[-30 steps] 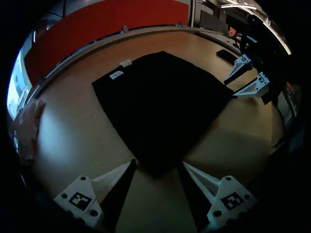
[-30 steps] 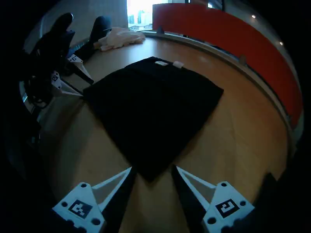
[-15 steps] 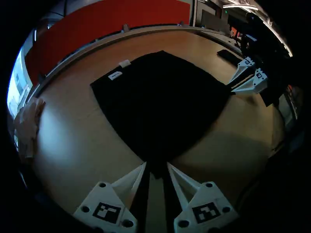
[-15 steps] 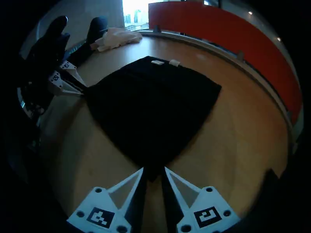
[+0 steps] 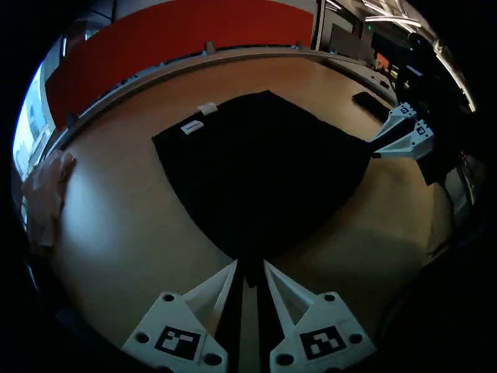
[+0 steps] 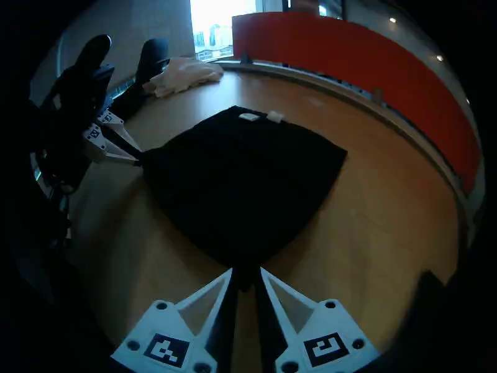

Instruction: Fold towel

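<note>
A black towel (image 5: 261,168) lies spread on the wooden tabletop (image 5: 124,211), turned so that its corners point at the two cameras. In the left gripper view the left tongs (image 5: 248,276) are drawn nearly together with the towel's near corner pinched between them. The right tongs (image 5: 378,142) show farther off at the right-hand corner, their tips at the cloth's edge. In the right gripper view the right tongs (image 6: 247,278) are likewise closed on the corner nearest them, and the left tongs (image 6: 138,156) meet the towel's left corner, with a dark-clad arm behind them. Two small white tags (image 5: 194,127) sit near the towel's far corner. The towel itself is bare, and the tabletop around its edges is open wood. Well apart from the towel, a heap of pale cloth (image 6: 183,69) rests near the tabletop's far edge below a bright window (image 6: 217,25), beside two dark rounded shapes (image 6: 152,53) that cannot be made out. A red partition (image 5: 174,37) runs along the tabletop's curved rim, and a flat dark object (image 5: 371,105) lies on the wood just beyond the right tongs.
</note>
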{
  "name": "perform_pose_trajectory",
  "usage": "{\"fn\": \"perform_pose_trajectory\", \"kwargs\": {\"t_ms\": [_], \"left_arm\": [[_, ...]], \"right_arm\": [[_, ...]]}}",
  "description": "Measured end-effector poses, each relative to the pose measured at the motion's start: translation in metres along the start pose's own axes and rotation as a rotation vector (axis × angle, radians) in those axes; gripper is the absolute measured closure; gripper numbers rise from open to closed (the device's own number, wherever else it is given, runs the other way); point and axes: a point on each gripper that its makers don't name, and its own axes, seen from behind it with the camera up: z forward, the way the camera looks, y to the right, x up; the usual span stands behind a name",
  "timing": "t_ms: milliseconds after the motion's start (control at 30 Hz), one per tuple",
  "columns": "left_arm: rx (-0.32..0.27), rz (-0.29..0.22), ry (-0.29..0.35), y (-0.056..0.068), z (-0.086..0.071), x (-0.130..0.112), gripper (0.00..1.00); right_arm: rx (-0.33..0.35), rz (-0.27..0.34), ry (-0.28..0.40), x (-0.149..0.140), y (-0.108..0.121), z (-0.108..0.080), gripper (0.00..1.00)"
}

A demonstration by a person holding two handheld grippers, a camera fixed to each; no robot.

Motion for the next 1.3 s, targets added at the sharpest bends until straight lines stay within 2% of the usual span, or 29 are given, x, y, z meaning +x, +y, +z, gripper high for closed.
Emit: {"fn": "perform_pose_trajectory", "kwargs": {"t_ms": [167,367,667,1067,1300], "left_arm": [[-0.014,-0.007,0.008,0.001,-0.013,0.009,0.87],[-0.018,-0.040,0.032,0.003,-0.032,0.022,0.87],[-0.041,-0.081,0.038,0.014,-0.060,0.032,0.87],[-0.078,-0.115,0.046,0.030,-0.090,0.041,0.87],[-0.085,-0.136,0.062,0.034,-0.102,0.045,0.87]], "right_arm": [[-0.011,0.011,0.030,0.013,0.001,-0.013,0.83],[-0.019,0.003,0.055,0.026,-0.002,-0.033,0.83],[-0.018,-0.010,0.081,0.044,-0.008,-0.063,0.83],[-0.013,-0.015,0.084,0.052,-0.016,-0.093,0.83],[-0.001,-0.023,0.083,0.053,-0.025,-0.107,0.83]]}}
